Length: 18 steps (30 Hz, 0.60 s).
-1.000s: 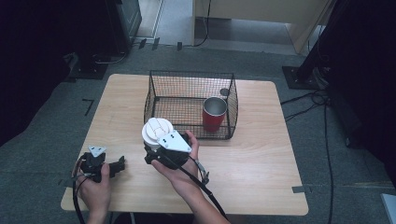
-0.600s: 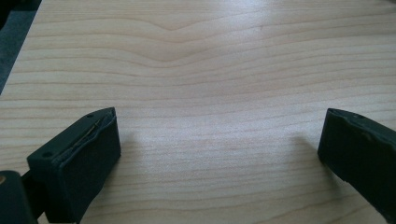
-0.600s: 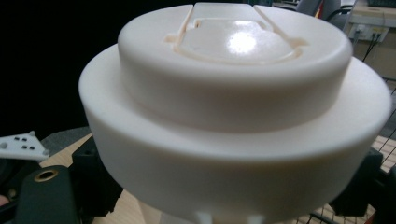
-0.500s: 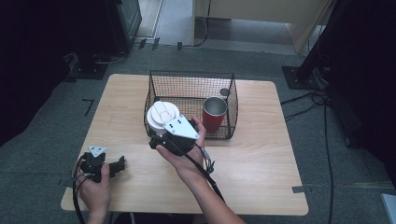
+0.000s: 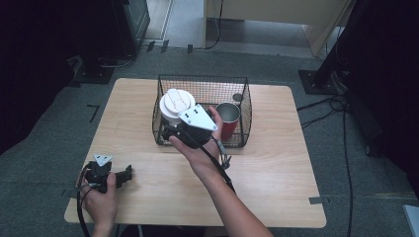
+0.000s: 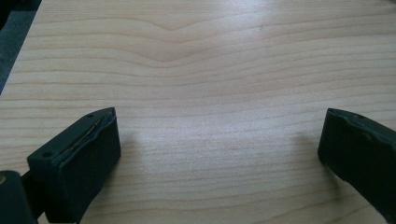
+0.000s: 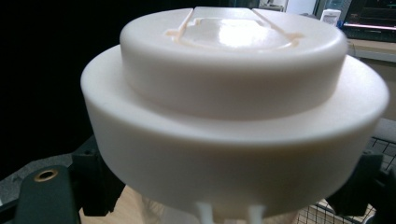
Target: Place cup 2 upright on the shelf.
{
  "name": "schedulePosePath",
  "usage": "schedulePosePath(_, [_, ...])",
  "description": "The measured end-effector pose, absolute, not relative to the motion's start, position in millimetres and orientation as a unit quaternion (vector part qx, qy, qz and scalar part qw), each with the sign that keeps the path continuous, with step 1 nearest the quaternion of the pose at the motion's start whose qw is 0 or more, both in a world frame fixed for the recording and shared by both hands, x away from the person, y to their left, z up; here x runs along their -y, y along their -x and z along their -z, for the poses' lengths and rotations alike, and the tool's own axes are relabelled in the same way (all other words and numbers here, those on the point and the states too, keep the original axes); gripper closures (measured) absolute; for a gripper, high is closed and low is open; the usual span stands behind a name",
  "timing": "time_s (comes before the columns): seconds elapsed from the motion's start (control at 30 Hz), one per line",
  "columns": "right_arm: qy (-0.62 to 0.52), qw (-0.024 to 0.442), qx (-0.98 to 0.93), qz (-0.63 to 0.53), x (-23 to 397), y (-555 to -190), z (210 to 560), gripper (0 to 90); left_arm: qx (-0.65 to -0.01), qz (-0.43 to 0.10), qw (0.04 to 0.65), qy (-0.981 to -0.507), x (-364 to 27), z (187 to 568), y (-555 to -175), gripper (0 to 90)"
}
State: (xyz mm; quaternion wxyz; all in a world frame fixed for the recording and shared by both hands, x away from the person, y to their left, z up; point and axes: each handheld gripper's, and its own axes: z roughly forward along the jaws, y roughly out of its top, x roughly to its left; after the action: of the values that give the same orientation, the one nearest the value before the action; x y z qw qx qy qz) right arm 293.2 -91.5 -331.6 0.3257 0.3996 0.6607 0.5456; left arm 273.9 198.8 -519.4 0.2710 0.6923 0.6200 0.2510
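A white cup with a stepped white lid [image 5: 175, 102] hangs in the air over the left part of a black wire basket [image 5: 202, 78]. My right gripper [image 5: 169, 129] is shut on the cup just under the lid. In the right gripper view the lid [image 7: 233, 116] looms close, with a black jaw at each lower side of my right gripper [image 7: 226, 189]. A red cup [image 5: 228, 121] stands upright inside the basket at its right. My left gripper [image 5: 124, 175] rests at the table's front left, held by a hand. Its jaws [image 6: 219, 149] stand wide open over bare wood.
The basket sits at the back middle of the wooden table [image 5: 276, 168]. A small dark round thing [image 5: 237, 97] lies in the basket's far right corner. Black stands and cables are on the floor around the table.
My right gripper has carried the white cup up and away from me, from in front of the basket to above its left part. The left gripper has stayed put.
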Motion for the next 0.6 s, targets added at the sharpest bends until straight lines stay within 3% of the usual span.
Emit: schedulePosePath(0.6, [-0.403, 0.343, -0.654, -0.541, 86, -334, 325, 16.4, -0.62, -0.252, 0.272, -0.692, -199, 519, -274, 0.0])
